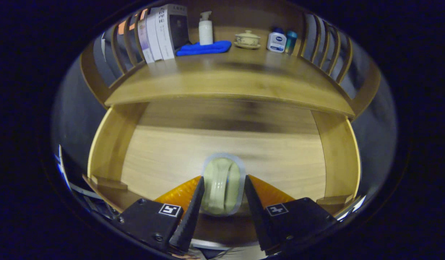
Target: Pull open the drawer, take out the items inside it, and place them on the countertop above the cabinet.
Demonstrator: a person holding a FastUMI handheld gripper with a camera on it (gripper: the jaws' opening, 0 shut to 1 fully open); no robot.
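- While the drawer (pixel 222 151) stands pulled out beneath the countertop (pixel 226 81), its pale wooden floor lies in plain view, walled by a side panel on the left and another on the right.
- Between the two black fingers of the gripper (pixel 222 187) sits a pale greenish-white object in a clear wrapper (pixel 222 186), rounded at its far end and standing up from the drawer's front part.
- Both fingers lie close along the sides of that wrapped object, the left finger (pixel 193 206) at its left edge and the right finger (pixel 253 202) at its right edge; they appear to pinch it, and no gap shows on either side.
- Orange panels flare outward behind each finger.
- Whether the wrapped object rests on the drawer floor or is lifted off it, I cannot tell.
- Up on the countertop, at the back, stand several upright boxes (pixel 161 32) on the left, leaning against slatted wooden rails.
- Just right of the boxes lies a folded blue cloth (pixel 204 48), and a white pump bottle (pixel 206 29) stands at the back of it.
- Further right sits a small lidded cup on a saucer (pixel 247 39).
- Beyond that stand a white bottle with a blue label (pixel 276 40) and, touching or just beside it, a teal container (pixel 290 40).
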